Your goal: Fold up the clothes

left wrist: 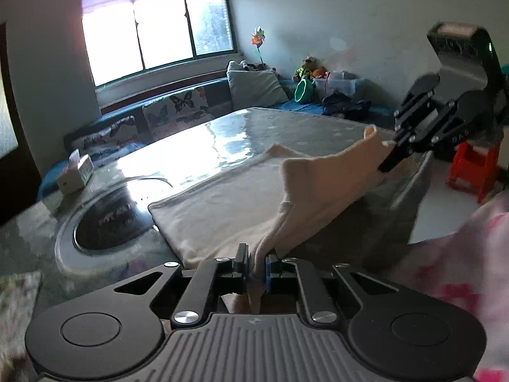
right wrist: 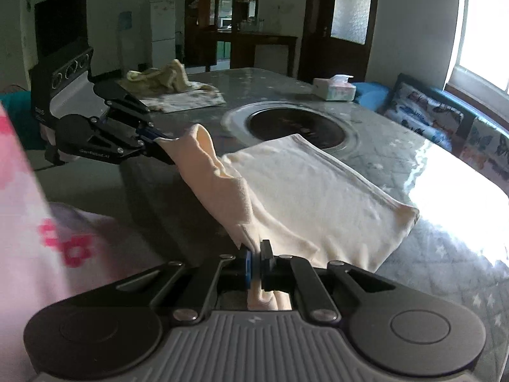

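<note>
A cream cloth [left wrist: 229, 203] lies partly flat on the grey-green table [left wrist: 254, 127], its near edge lifted off the surface. My left gripper [left wrist: 256, 261] is shut on one near corner of the cloth. My right gripper [left wrist: 389, 156] is shut on the other near corner, to the right and higher. In the right wrist view the cloth [right wrist: 305, 191] stretches from my right gripper [right wrist: 256, 261] across to my left gripper [right wrist: 156, 148] at the table's near edge.
A round black hotplate [right wrist: 296, 124] is set into the table beyond the cloth. A tissue box [right wrist: 334, 87] and a crumpled yellowish garment [right wrist: 165, 79] lie farther back. A cushioned bench [left wrist: 152, 117], a red stool [left wrist: 474, 165] and my pink sleeve [right wrist: 38, 229] surround the table.
</note>
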A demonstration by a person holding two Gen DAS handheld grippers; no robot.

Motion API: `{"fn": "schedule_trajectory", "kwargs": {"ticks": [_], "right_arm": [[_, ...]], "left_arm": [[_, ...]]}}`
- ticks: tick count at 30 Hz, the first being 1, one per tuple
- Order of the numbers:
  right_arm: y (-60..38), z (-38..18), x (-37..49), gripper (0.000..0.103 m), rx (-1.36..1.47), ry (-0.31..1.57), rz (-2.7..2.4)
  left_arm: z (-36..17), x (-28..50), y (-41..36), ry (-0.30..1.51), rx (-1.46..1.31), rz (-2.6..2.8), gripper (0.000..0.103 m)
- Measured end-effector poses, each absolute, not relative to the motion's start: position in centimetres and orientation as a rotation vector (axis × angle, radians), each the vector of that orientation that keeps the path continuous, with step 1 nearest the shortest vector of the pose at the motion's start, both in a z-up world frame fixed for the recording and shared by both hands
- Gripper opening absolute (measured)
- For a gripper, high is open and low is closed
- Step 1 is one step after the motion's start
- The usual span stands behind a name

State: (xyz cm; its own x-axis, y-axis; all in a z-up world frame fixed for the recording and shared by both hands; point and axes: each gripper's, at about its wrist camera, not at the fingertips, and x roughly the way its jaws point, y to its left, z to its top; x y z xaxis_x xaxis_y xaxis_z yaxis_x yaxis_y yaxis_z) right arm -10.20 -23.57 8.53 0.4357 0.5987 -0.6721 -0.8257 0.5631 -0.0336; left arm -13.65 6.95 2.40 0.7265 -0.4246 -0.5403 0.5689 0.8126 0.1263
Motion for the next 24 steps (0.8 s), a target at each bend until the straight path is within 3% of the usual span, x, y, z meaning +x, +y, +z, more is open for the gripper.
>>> {"fn": "schedule_trajectory", "kwargs": {"ticks": [8,24], "right_arm": [[-23.6,10.1,-10.5,0.004,-0.364,0.676,0.914],[-22.8,10.2,1.7,0.004,-0.343,0.621,0.764]], "left_arm": [[3.7,-12.4,6.8,0.490,0.269,-0.528,0.011],[2.0,0.8,4.8,0.510,0.238,-0.486,0.011]]}}
